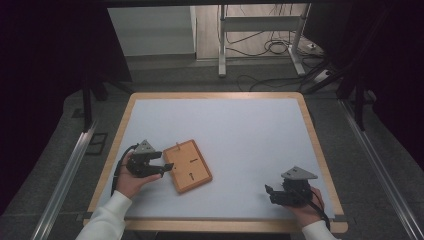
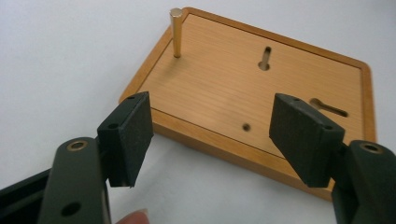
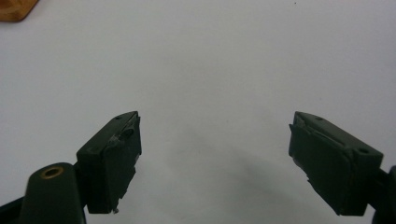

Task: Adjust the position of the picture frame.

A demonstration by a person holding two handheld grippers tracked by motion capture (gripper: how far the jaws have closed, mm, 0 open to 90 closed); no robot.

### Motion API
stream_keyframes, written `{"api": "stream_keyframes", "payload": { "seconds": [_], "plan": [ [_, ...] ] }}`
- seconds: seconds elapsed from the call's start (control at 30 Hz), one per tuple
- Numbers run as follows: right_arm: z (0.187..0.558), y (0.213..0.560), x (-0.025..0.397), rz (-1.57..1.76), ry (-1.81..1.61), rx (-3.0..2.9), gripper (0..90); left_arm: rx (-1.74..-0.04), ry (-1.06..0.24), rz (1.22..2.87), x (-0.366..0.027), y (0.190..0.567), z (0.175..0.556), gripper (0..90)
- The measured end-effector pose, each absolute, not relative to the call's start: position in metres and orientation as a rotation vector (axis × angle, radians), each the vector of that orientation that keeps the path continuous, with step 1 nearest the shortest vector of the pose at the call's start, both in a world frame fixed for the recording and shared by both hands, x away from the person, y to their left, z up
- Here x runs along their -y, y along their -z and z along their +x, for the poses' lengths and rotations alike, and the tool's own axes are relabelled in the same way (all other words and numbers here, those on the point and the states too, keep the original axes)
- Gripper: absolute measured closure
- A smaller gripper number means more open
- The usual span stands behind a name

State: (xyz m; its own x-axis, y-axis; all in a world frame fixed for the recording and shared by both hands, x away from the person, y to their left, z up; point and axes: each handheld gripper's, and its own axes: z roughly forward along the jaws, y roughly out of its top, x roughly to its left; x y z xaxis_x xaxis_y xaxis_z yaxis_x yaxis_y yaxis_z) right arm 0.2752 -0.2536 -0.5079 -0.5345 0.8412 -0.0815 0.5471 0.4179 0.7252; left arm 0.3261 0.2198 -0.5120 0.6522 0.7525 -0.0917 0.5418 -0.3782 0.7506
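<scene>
A flat wooden board [image 1: 189, 166] with a raised rim lies left of the table's middle. The left gripper view shows its face [image 2: 224, 79] with two keyhole slots, a small hole, and a brass pin [image 2: 176, 32] standing upright near one corner. My left gripper [image 1: 165, 161] is open right at the board's left edge, its jaws [image 2: 212, 135] wide apart over the near rim and holding nothing. My right gripper [image 1: 268, 192] is open near the front right of the table, with bare white surface between its jaws [image 3: 215, 158].
A white mat [image 1: 240, 130] covers the table inside a wooden border [image 1: 215, 95]. A corner of the board [image 3: 14, 9] peeks into the right gripper view at top left. Beyond the table are metal stand legs and cables [image 1: 270, 47] on the floor.
</scene>
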Motion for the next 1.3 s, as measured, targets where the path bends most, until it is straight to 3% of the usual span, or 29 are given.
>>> {"api": "stream_keyframes", "payload": {
  "seconds": [0.63,0.73,0.97,1.1,1.2,1.3],
  "plan": [
    [0.276,0.509,0.254,1.180,-0.905,-2.250,16.7,-0.984,-0.377,2.122,-0.198,0.510,0.370,32.5],
    [0.276,0.509,0.254,1.179,-0.904,-2.250,16.7,-0.970,-0.338,2.124,-0.197,0.512,0.376,42.9],
    [0.276,0.510,0.253,1.177,-0.901,-2.254,16.6,-0.996,-0.345,2.121,-0.194,0.518,0.384,45.1],
    [0.276,0.510,0.253,1.177,-0.897,-2.257,16.6,-0.989,-0.358,2.114,-0.194,0.520,0.388,50.8],
    [0.276,0.510,0.254,1.175,-0.894,-2.260,16.6,-0.976,-0.377,2.116,-0.192,0.520,0.388,65.0],
    [0.276,0.510,0.254,1.176,-0.894,-2.260,16.6,-0.964,-0.385,2.117,-0.190,0.520,0.388,70.6]
  ]
}}
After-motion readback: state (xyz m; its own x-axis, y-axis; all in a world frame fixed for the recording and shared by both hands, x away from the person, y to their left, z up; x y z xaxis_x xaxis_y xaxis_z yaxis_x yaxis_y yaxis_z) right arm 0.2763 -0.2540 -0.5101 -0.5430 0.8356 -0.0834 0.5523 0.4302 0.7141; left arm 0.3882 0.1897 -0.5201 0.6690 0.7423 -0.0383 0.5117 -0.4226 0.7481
